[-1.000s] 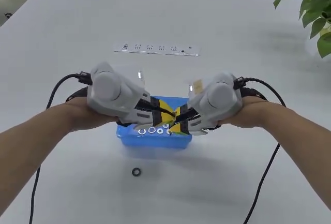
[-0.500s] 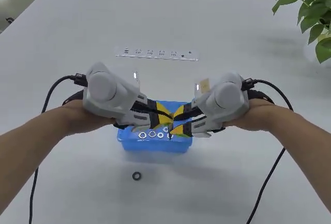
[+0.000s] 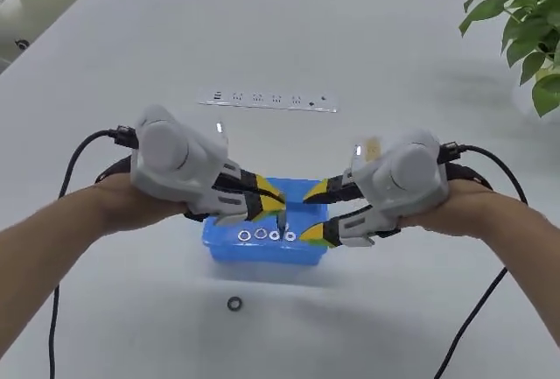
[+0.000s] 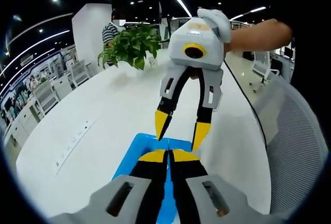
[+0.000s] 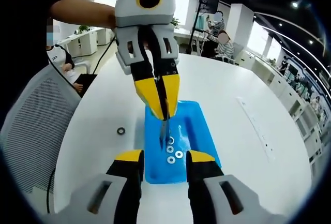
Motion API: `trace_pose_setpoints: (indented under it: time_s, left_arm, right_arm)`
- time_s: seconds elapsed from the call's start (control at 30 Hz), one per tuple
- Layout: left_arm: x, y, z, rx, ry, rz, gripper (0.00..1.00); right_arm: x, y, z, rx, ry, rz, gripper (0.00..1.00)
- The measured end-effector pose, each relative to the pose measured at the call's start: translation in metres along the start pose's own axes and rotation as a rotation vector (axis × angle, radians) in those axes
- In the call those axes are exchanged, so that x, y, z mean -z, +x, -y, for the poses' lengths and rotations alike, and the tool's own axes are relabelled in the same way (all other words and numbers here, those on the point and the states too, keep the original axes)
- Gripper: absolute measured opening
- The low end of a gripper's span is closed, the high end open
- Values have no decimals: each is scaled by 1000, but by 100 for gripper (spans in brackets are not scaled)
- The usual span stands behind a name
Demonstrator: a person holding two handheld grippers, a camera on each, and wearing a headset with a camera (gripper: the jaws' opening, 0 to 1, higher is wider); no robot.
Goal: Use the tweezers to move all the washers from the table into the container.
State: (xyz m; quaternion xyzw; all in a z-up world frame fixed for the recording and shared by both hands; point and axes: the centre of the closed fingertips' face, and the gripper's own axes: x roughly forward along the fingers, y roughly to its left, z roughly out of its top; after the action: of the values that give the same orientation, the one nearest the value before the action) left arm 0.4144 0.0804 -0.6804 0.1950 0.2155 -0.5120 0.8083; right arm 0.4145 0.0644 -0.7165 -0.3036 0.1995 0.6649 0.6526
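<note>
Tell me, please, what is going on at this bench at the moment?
A person works with a handheld claw in each hand. The left claw is shut on the tweezers, whose tips hang down into the blue container, close to the four washers lying in it. The right claw is open and holds nothing. One more washer lies on the white table, not yet moved.

No readable text, labels, brands, numbers or signs on anything in any view.
</note>
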Motion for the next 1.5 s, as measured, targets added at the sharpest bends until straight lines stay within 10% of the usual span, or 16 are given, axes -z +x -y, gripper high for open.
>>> trace_pose_setpoints:
  time_s: [1.5]
  left_arm:
    - [0, -63, 15, -73, -46, -7, 5]
  right_arm:
    - [-1, -48, -38, 181, 248, 169, 100]
